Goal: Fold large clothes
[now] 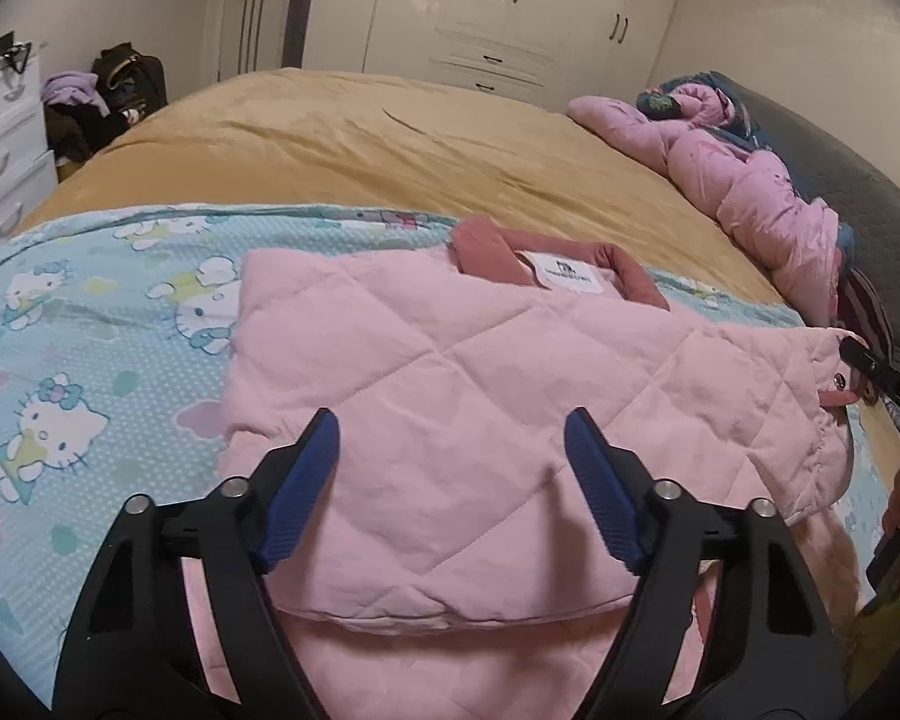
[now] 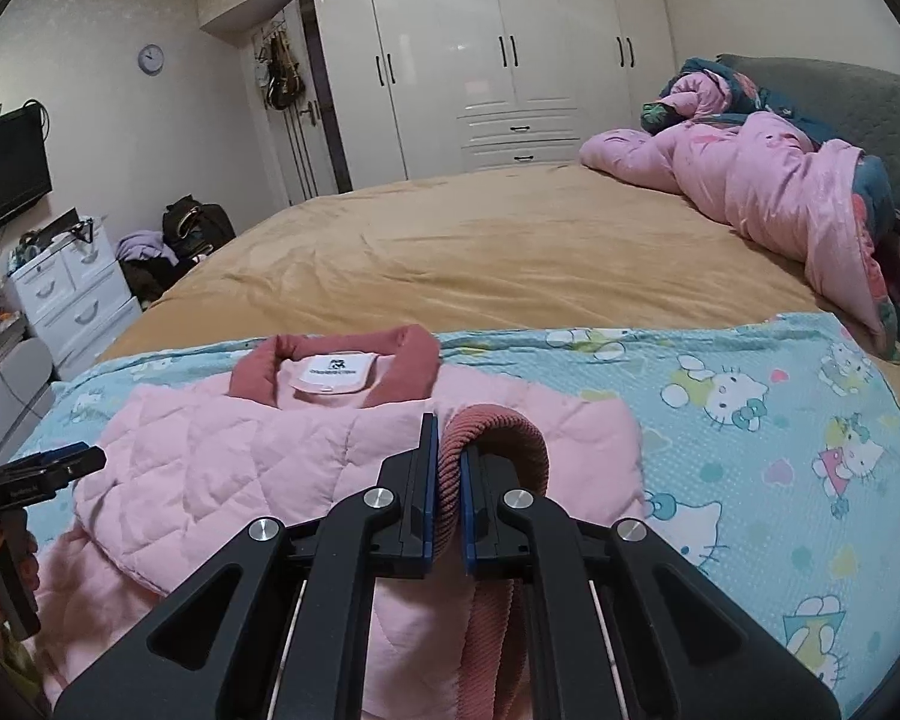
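Note:
A pink quilted jacket (image 1: 450, 396) with a dusty-rose collar (image 1: 486, 252) lies on a light blue cartoon-cat blanket (image 1: 90, 360) on the bed; it also shows in the right wrist view (image 2: 222, 456). My left gripper (image 1: 450, 438) is open and empty, just above the jacket's folded front part. My right gripper (image 2: 447, 450) is shut on the jacket's ribbed rose cuff (image 2: 498, 438) and holds the sleeve over the jacket body. The right gripper's tip shows at the right edge of the left wrist view (image 1: 870, 366). The left gripper shows at the left edge of the right wrist view (image 2: 48, 468).
The bed has a tan cover (image 2: 480, 252). A crumpled pink duvet (image 2: 780, 180) lies by the dark headboard (image 2: 870, 114). White wardrobes (image 2: 510, 60) stand beyond the bed. A white drawer unit (image 2: 72, 294), bags (image 2: 192, 228) and a TV (image 2: 6, 168) are to the left.

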The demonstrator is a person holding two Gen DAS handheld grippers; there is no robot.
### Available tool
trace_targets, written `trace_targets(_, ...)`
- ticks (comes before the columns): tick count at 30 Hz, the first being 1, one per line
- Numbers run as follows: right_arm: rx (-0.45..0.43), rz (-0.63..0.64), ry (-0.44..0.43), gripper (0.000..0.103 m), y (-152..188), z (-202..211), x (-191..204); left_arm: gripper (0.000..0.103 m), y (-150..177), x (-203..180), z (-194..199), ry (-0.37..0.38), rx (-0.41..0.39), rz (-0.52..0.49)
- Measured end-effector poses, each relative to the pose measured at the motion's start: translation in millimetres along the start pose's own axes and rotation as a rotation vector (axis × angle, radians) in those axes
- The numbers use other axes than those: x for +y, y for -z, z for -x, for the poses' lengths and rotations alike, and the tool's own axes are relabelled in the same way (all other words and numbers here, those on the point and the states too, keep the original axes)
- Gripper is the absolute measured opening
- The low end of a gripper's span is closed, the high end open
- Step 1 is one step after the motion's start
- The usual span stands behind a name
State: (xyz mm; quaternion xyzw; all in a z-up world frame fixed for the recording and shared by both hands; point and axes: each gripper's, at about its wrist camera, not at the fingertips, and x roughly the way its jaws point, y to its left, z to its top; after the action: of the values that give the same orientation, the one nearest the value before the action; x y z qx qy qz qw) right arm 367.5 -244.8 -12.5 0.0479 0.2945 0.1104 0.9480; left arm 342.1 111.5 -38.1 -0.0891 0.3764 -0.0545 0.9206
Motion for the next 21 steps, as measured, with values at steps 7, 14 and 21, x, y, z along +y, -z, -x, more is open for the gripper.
trace_targets(7,0.022,-0.032,0.005,0.006,8,-9,-7,0.065,12,1,-23,-0.019,0.091,0.003)
trace_targets(14,0.077,-0.085,0.030,0.024,7,-9,-13,0.065,21,3,-34,-0.045,0.123,-0.010)
trace_targets(21,0.053,-0.087,-0.039,0.053,-1,7,15,0.065,25,8,-40,-0.040,0.147,0.005)
